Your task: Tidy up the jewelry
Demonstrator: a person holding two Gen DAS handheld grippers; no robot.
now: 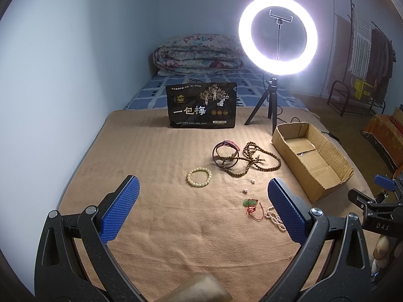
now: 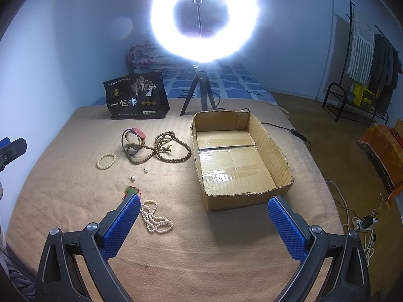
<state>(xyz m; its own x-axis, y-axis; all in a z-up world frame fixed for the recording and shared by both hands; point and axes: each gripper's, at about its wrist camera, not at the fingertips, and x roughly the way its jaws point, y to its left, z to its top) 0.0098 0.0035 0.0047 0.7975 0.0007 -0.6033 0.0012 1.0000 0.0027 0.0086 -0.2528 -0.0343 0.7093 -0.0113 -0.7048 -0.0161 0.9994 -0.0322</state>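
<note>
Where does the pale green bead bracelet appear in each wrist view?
Left wrist: pale green bead bracelet lies centre frame, left of the brown bead necklace.
Right wrist: bracelet lies left of centre, again left of that necklace.
Shared landmark: the cardboard box.

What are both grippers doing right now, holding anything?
Left gripper: open, empty, above the blanket.
Right gripper: open, empty, near the pearl necklace and box.

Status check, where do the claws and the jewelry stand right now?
Left claw open, empty. Right claw open, empty. Jewelry loose on blanket; cardboard box empty. Nothing blocking.
</note>
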